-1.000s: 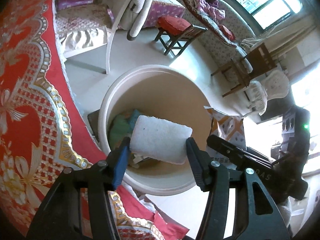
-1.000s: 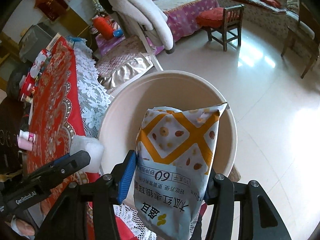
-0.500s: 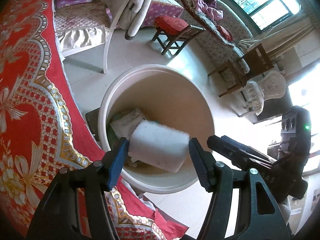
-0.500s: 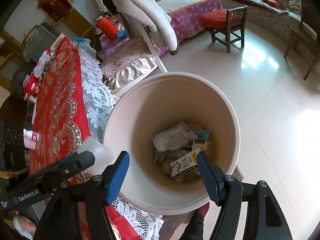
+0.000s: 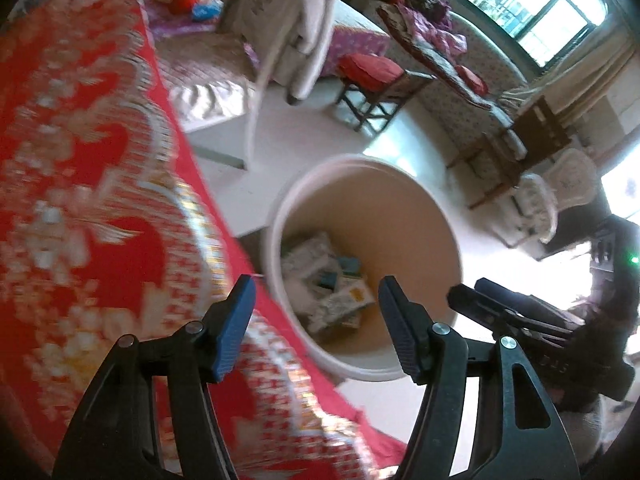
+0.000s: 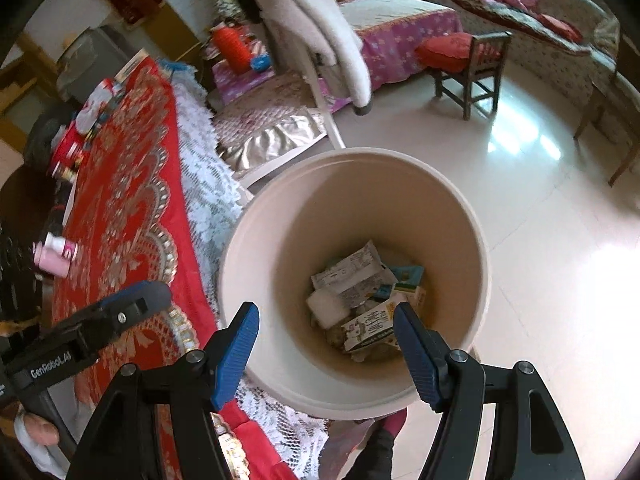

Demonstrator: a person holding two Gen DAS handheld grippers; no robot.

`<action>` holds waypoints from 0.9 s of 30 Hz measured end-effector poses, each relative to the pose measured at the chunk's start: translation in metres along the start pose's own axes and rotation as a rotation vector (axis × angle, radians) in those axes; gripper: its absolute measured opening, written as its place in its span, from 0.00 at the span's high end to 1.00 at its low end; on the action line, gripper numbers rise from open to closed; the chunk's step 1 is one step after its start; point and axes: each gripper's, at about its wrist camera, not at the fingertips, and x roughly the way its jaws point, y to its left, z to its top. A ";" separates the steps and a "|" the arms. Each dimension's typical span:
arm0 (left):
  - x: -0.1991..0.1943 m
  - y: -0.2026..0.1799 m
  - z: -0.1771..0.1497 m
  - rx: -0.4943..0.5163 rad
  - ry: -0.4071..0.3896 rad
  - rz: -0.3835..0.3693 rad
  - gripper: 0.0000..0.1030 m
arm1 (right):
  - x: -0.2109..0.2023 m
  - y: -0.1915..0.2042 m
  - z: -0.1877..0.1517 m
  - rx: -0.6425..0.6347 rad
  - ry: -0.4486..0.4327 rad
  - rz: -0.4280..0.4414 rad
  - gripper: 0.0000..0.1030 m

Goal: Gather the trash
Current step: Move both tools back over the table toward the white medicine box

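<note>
Fingers of both grippers stand apart with nothing between them. The left gripper (image 5: 314, 322) hangs over the near rim of the bin (image 5: 280, 208), its jaws having just opened, and nothing is clamped. The right gripper (image 6: 326, 344) points down into the bin mouth, its jaws likewise just opened and empty. Beyond the fingertips, at the bin bottom, lies the trash (image 6: 360, 304): a white foam block, crumpled wrappers and small cartons. Left of the fingers, the counter (image 6: 132, 184) under a red cloth with a lace edge carries a pink bottle (image 6: 56, 254) and other small items at its far side.

Risk: the bin stands just beside the hanging cloth. Fingers swinging back toward the counter may catch the lace and drag items off, or knock the rim and tip the bin.
</note>
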 end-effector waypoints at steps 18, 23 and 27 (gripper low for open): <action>-0.101 0.146 -0.044 -0.216 -0.136 0.207 0.39 | 0.030 0.165 -0.015 -0.380 0.054 0.146 0.35; -0.142 0.207 -0.071 -0.326 -0.166 0.269 0.39 | 0.050 0.230 -0.038 -0.494 0.115 0.232 0.35; -0.177 0.265 -0.097 -0.432 -0.183 0.320 0.39 | 0.065 0.287 -0.066 -0.598 0.158 0.294 0.35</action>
